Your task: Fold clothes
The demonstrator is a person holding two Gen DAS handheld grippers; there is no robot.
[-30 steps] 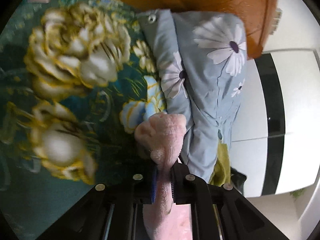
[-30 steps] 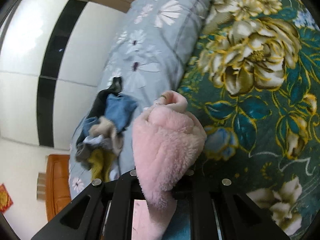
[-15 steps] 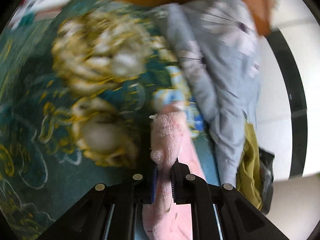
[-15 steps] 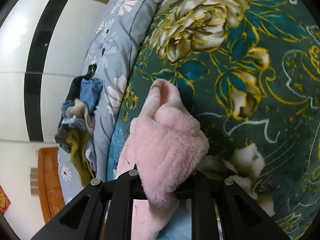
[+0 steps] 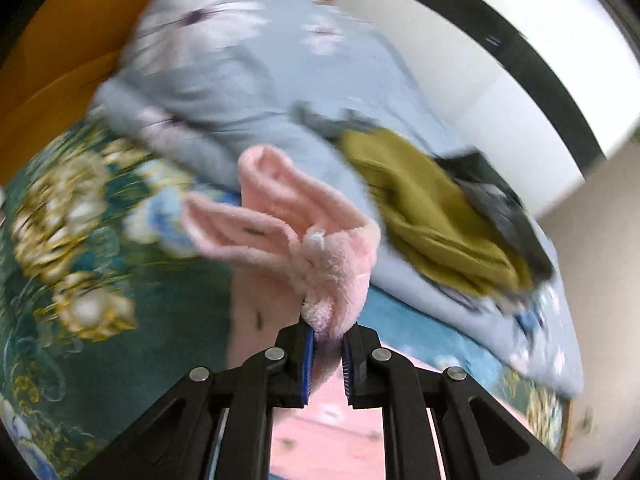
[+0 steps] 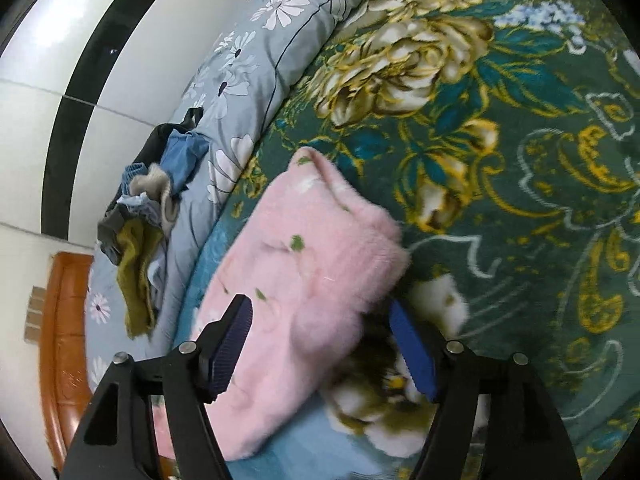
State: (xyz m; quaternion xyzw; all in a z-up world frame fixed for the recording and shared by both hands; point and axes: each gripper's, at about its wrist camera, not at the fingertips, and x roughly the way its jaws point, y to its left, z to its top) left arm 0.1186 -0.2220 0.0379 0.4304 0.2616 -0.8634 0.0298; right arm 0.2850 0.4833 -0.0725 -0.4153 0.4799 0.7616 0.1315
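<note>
A fluffy pink garment lies folded over on the green flowered bedspread. My right gripper is open, its jaws apart on either side of the garment's near fold, nothing held. My left gripper is shut on a bunched corner of the same pink garment, which it holds lifted above the bedspread. The left wrist view is blurred.
A grey-blue flowered quilt runs along the far side of the bed, also in the left wrist view. A pile of clothes, olive, blue and dark, lies on it. An orange wooden headboard and a white wardrobe stand beyond.
My right gripper has opened and let the pink garment drop onto the bedspread. My left gripper has swung round towards the quilt and clothes pile, still holding its corner.
</note>
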